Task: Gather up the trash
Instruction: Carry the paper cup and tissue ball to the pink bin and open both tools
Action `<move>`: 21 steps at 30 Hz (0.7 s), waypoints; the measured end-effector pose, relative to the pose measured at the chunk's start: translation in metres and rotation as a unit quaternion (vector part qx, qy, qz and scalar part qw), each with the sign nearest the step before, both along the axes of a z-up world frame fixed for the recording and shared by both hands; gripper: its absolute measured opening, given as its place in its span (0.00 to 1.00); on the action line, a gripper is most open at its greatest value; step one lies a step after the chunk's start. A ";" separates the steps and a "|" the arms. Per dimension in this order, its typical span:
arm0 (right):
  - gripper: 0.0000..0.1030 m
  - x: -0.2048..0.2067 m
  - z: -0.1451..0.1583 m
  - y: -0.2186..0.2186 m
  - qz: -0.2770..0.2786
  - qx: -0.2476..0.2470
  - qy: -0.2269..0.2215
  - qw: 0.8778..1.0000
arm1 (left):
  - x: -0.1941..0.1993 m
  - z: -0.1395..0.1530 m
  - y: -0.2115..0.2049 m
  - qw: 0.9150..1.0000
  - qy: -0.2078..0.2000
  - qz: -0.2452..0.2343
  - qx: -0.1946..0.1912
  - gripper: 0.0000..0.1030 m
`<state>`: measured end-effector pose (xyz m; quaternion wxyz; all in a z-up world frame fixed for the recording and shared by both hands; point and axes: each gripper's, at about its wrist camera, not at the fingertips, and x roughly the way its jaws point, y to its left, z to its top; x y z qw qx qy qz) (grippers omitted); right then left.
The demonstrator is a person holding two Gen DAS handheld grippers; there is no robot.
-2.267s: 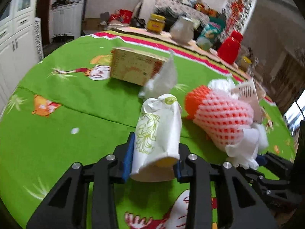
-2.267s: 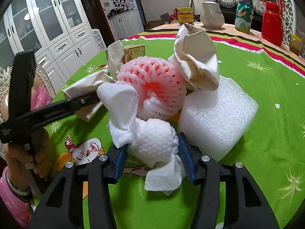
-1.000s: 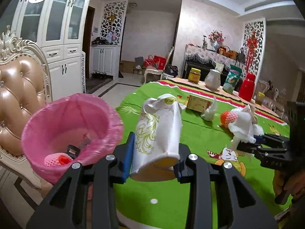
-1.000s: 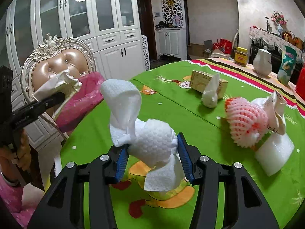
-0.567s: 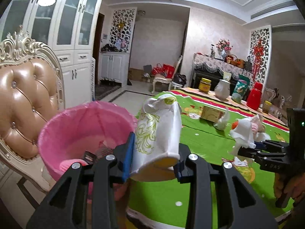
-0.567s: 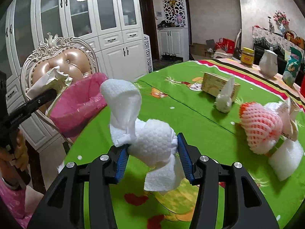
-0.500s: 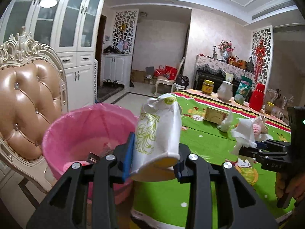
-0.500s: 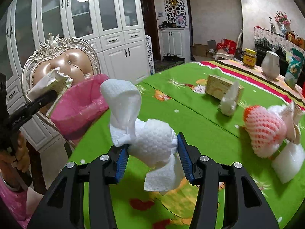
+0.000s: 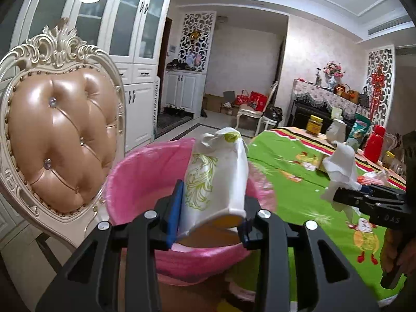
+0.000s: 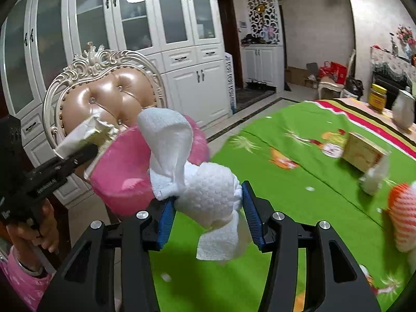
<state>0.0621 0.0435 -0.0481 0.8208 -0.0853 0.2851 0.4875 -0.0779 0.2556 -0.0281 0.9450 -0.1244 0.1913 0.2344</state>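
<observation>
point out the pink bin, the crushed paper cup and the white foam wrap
pink bin (image 9: 145, 182), left wrist view, inner wall
crushed paper cup (image 9: 215, 179), left wrist view, printed side
white foam wrap (image 10: 208, 189), right wrist view, bunched middle

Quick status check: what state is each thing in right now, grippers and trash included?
left gripper: shut on the crumpled paper cup, above the pink-lined bin
right gripper: shut on the white foam netting, over the table
pink-lined bin: open, on the chair
yellow box: lying on the table
</observation>
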 end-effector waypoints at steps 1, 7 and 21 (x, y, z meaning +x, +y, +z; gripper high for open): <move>0.47 -0.001 0.000 0.012 0.005 0.000 0.003 1.000 | 0.001 -0.003 0.007 1.000 0.006 0.001 -0.001 0.35; 0.47 -0.004 0.000 0.066 0.026 -0.002 0.019 0.999 | 0.014 -0.013 0.041 1.000 0.022 0.011 -0.003 0.35; 0.64 -0.010 -0.019 0.138 0.057 -0.018 0.032 0.998 | 0.015 -0.051 0.095 0.998 0.053 0.038 -0.022 0.51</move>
